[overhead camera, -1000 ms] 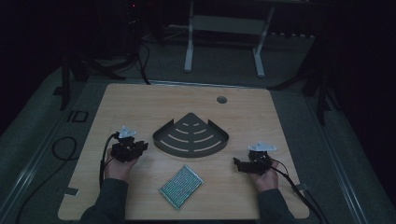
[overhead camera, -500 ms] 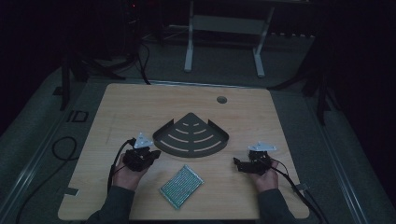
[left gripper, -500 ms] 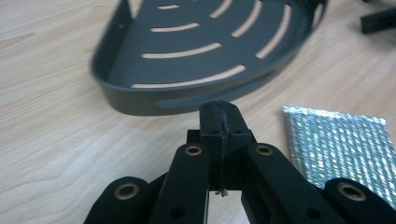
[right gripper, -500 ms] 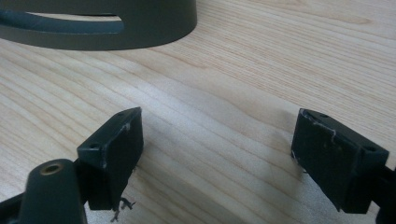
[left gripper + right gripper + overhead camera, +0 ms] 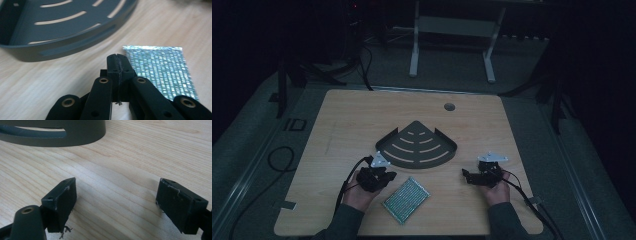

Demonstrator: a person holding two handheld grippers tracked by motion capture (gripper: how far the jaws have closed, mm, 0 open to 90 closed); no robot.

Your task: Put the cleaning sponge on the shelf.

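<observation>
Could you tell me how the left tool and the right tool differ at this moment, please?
The left tool has its jaws pressed shut with nothing between them, while the right tool has its jaws wide apart over bare wood. The left tool sits just before the silvery mesh pad and near the dark slotted corner tray; the right tool is off to the tray's right. Both are black and held low over the table.

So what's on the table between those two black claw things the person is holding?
In the high view, a shiny silver mesh pad lies between the left gripper and the right gripper, nearer the left; the rest is bare wooden table.
</observation>
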